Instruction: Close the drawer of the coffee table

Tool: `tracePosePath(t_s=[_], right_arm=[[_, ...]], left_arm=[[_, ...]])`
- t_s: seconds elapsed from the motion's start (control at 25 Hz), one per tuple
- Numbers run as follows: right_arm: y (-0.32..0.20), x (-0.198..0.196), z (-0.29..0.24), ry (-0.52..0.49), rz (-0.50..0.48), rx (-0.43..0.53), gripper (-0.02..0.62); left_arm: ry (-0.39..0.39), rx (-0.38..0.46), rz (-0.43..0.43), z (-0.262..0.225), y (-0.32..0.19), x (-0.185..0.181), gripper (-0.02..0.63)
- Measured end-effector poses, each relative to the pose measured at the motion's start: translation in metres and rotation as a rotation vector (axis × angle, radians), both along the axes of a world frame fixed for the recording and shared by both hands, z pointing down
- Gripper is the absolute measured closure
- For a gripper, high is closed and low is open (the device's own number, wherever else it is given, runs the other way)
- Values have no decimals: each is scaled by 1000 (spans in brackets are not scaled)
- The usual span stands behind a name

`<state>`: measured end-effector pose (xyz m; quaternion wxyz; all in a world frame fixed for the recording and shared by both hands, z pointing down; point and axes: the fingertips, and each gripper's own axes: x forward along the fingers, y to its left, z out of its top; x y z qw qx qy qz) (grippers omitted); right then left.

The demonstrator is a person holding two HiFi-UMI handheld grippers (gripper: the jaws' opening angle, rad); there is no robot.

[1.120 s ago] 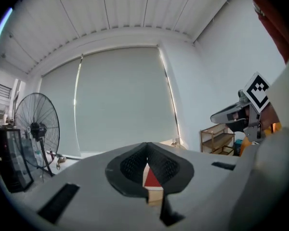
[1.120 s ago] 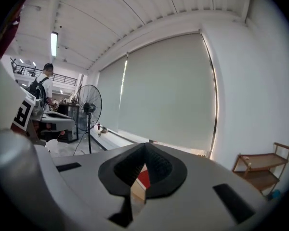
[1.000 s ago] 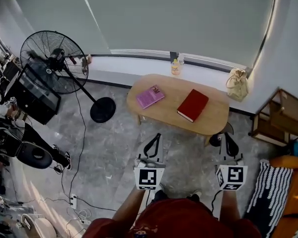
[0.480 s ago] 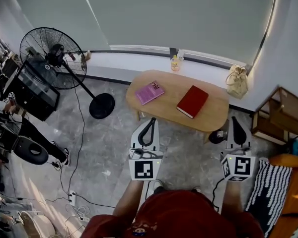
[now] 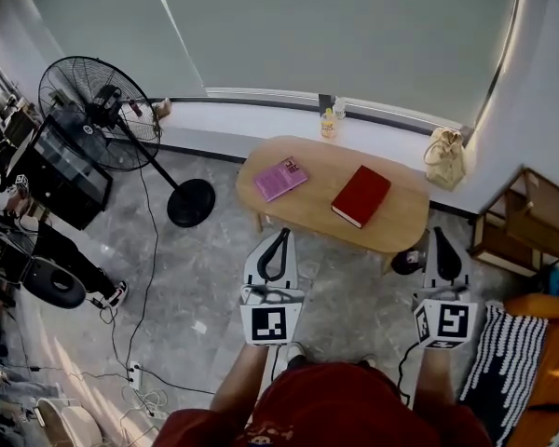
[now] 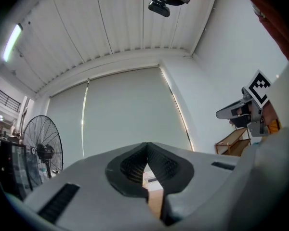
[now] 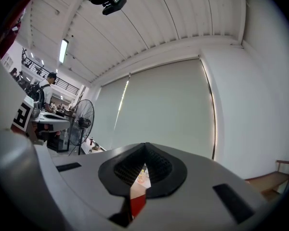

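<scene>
The oval wooden coffee table (image 5: 401,223) stands by the window wall with a pink book (image 5: 280,178) and a red book (image 5: 361,196) on top. No drawer shows in any view. My left gripper (image 5: 282,234) hangs in the air just short of the table's near edge, jaws shut and empty. My right gripper (image 5: 444,234) is level with it off the table's right end, also shut on nothing. In the left gripper view the shut tips (image 6: 147,146) leave a slit showing table wood. In the right gripper view the shut tips (image 7: 145,147) leave a slit showing red.
A standing fan (image 5: 100,115) with a round base (image 5: 191,203) is at the left beside a black case (image 5: 61,180). A bottle (image 5: 329,124) and a bag (image 5: 444,158) sit on the sill. A wooden shelf (image 5: 526,222) and a striped cushion (image 5: 512,361) are on the right. Cables (image 5: 140,380) trail on the floor.
Both grippers have risen and now reach a little nearer the table's edge; most of that came in the earlier half. Their jaws stayed shut.
</scene>
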<state>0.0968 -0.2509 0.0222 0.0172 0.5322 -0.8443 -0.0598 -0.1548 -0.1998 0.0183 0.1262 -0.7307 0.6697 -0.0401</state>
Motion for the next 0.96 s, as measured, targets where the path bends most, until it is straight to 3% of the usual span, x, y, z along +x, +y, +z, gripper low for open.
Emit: tracePosePath(t_s=[0.76, 0.96], right_arm=[[13, -4, 6, 33, 3, -27, 597], [22, -15, 7, 43, -6, -20, 597]], left_arm=[[31, -20, -4, 6, 17, 0, 598], [-39, -6, 7, 8, 26, -9, 598]])
